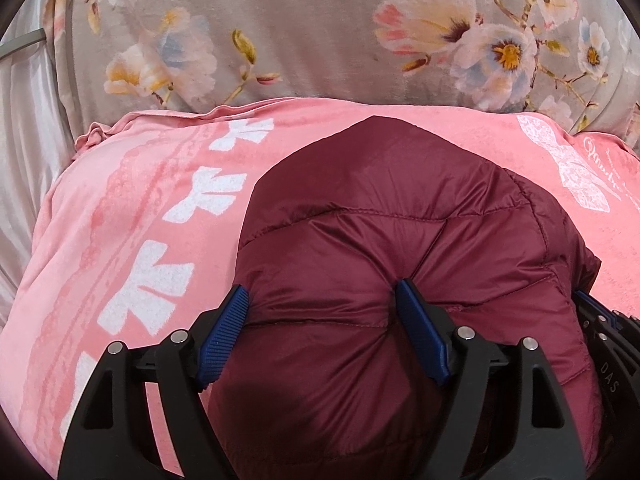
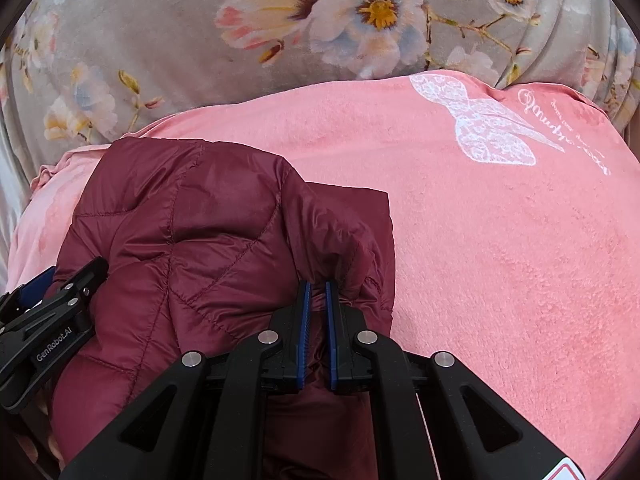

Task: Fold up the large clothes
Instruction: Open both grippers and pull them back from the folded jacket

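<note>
A maroon quilted puffer jacket (image 1: 392, 232) lies bunched on a pink blanket (image 1: 120, 208). My left gripper (image 1: 324, 296) has its blue pads wide apart with a thick puff of the jacket bulging between them, pressed against both pads. In the right wrist view the jacket (image 2: 208, 232) lies at the left, and my right gripper (image 2: 317, 286) is nearly closed, pinching a fold of it at its right edge. The left gripper (image 2: 52, 300) shows at the left edge of that view, against the jacket's left side.
The pink blanket (image 2: 500, 260) with white bow prints covers the bed. Behind it lies a grey floral cover (image 1: 320, 28), also in the right wrist view (image 2: 160, 48). Pale satin fabric (image 1: 24, 140) hangs at the far left.
</note>
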